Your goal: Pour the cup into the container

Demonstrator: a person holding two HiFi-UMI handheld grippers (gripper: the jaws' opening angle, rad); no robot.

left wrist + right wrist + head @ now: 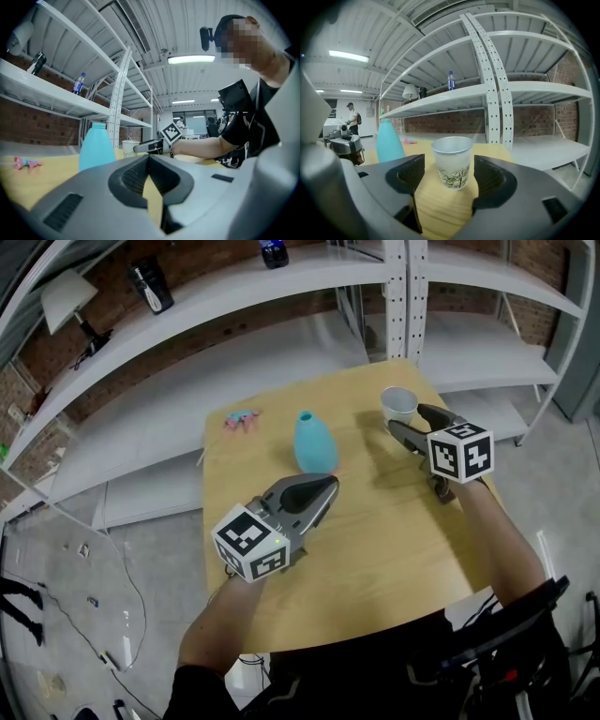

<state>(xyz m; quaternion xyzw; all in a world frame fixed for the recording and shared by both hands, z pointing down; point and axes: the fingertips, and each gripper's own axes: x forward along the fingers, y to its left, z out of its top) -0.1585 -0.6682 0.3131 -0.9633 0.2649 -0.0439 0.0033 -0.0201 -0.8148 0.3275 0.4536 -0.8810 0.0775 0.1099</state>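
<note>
Cup (398, 404) stands upright on the wooden table (375, 549), in the upper right of the head view, its open mouth up and its long axis vertical. The right gripper (407, 425) reaches it from the lower right. Its jaws are spread wide, one on either side of the cup, with a gap showing on both sides, so the pads are not pressing on it. In the right gripper view the cup sits centred between the two pads. It may be at the very tips rather than deep in the throat, and the wide lens makes that hard to judge.

The teal container (315, 442) stands upright near the middle of the table, left of the cup and clearly apart from it, with its narrow mouth on top.

The left gripper (328, 486) lies low on the table just below the container, pointing towards it. Its jaws are together with nothing between them.

The right hand is plainly the nearer one to the cup. A grip would close across the cup's sides, and the carry to the container would run leftward in the frame.
</note>
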